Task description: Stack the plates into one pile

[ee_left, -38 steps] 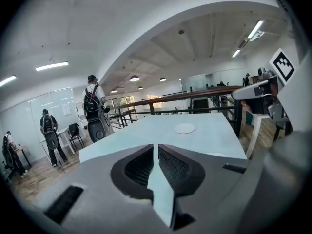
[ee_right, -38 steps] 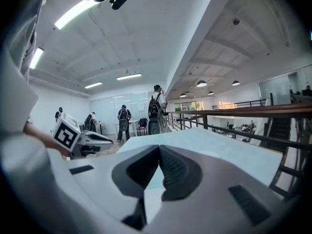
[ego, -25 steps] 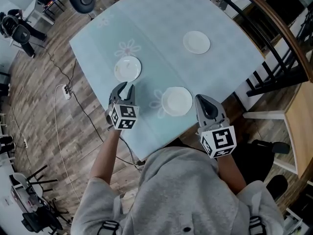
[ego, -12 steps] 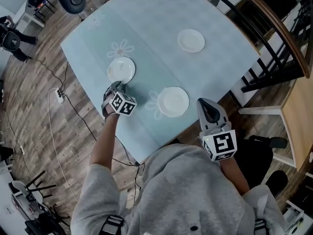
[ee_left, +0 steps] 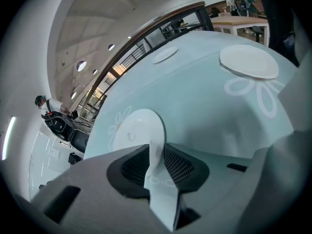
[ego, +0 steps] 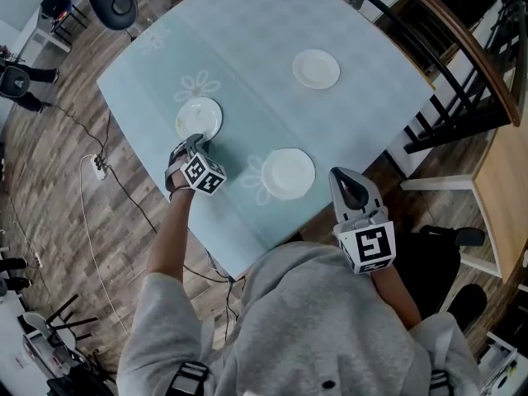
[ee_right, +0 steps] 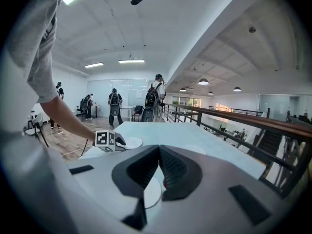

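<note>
White plates, three, none stacked, all lying flat on a table (ego: 247, 48) under a pale blue-green cloth printed with faint flowers.

Item 1, left plate (ego: 198, 118): near the table's left edge, on a flower print. Its near rim sits between the jaws of the left gripper (ego: 198, 142).

Item 2, near plate (ego: 288, 173): close to the front edge, beside another flower print, well apart from left plate. Untouched.

Item 3, far plate (ego: 316, 68): toward the table's far right side, well apart from both others. Untouched.

Left gripper: tilted down onto the cloth and closed on the rim of left plate. In its own view one pad lies over the plate's upper face and the other against its outer edge, with the rim filling the gap between them. The plate rests on the cloth.

Right gripper (ego: 338, 176): at the table's front edge, just right of near plate and not touching it. Its jaws are together, pads meeting, with nothing between them. Its own view looks across the table, with near plate low beneath the pads and the left gripper on left plate farther off.

Surroundings: wood floor (ego: 49, 180), dark railing (ego: 462, 64) past the table's right side, black chair (ego: 115, 2) beyond the far left corner. The person wears a grey top (ego: 313, 320).
</note>
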`<state>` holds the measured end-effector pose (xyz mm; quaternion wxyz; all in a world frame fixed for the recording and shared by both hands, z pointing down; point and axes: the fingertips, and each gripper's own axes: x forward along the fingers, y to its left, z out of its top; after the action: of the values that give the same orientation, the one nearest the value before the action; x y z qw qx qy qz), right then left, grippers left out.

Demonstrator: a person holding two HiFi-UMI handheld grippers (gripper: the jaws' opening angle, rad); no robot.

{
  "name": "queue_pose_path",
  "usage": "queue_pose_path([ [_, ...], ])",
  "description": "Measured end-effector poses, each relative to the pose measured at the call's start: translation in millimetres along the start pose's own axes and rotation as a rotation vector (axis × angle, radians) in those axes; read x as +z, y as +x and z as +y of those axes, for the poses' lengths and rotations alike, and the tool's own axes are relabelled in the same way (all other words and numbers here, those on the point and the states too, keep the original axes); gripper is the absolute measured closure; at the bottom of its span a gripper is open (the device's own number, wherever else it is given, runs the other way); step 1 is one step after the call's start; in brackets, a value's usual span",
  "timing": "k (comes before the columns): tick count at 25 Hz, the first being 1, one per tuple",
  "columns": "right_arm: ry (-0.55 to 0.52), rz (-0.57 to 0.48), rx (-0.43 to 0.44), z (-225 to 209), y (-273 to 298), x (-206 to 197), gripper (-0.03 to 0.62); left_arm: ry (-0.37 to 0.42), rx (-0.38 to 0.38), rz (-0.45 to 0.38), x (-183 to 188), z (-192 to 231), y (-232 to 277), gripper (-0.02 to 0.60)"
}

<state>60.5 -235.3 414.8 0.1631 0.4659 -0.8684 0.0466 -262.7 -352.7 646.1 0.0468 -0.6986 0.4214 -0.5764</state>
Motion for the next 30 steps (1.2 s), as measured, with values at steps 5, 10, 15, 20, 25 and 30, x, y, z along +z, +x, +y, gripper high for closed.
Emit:
queue_pose_path([
  [5,-0.016,0.002,-0.004,4,-3,3,0.568,0.002,0.011,0.019,3,0,4,0.527],
  [10,-0.019,-0.003,-0.009,5,-6,-1,0.568,-0.022,0.115,-0.061,24,20,-20,0.548],
  [15,-0.015,-0.029,-0.009,4,-9,4,0.568,-0.073,0.175,-0.148,44,40,-51,0.552],
  [20,0.010,-0.061,-0.036,-5,-14,7,0.568,-0.138,0.160,-0.212,63,41,-75,0.554],
  [25,0.045,-0.081,-0.075,-20,-20,5,0.568,-0.180,0.123,-0.288,89,23,-101,0.554],
  [30,0.085,-0.098,-0.110,-33,-26,3,0.568,-0.113,0.058,-0.353,120,-13,-123,0.554],
])
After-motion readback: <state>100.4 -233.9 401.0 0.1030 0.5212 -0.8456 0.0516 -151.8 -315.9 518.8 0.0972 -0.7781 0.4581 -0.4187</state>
